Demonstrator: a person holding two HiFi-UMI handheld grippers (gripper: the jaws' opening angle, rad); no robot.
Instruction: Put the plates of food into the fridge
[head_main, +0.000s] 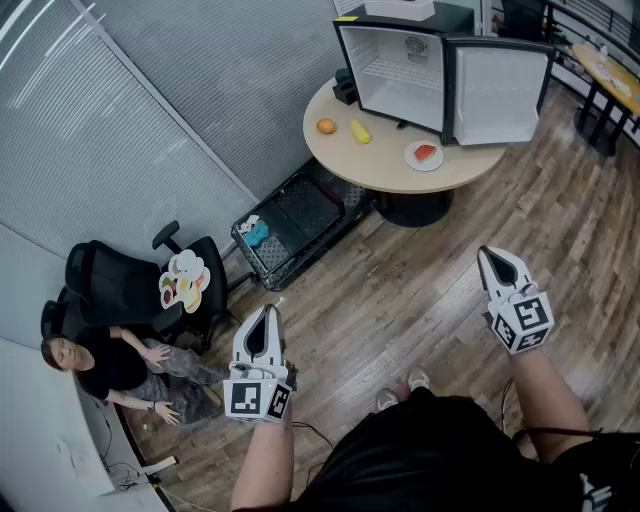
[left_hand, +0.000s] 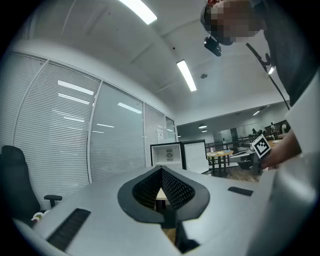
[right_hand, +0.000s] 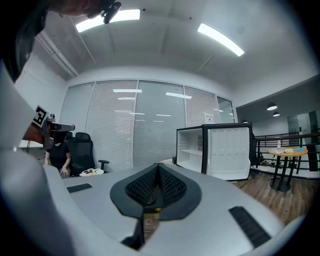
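Note:
A small black fridge (head_main: 400, 68) stands open on the round table (head_main: 380, 165), its door (head_main: 495, 92) swung to the right. In front of it sits a white plate with red food (head_main: 424, 154). More plates of food (head_main: 183, 280) lie on a black office chair (head_main: 140, 290) at the left. My left gripper (head_main: 265, 312) and my right gripper (head_main: 489, 254) are both shut and empty, held in the air over the wooden floor, well short of the table. The left gripper (left_hand: 161, 172) faces the fridge (left_hand: 172, 155). The right gripper (right_hand: 158, 169) sees the fridge (right_hand: 215, 150) and the chair's plates (right_hand: 91, 172).
An orange (head_main: 326, 126) and a yellow fruit (head_main: 360, 131) lie on the table's left side. A black wire cart (head_main: 295, 225) stands between table and chair. A person (head_main: 105, 365) sits on the floor by the chair. Another table (head_main: 605, 70) stands far right.

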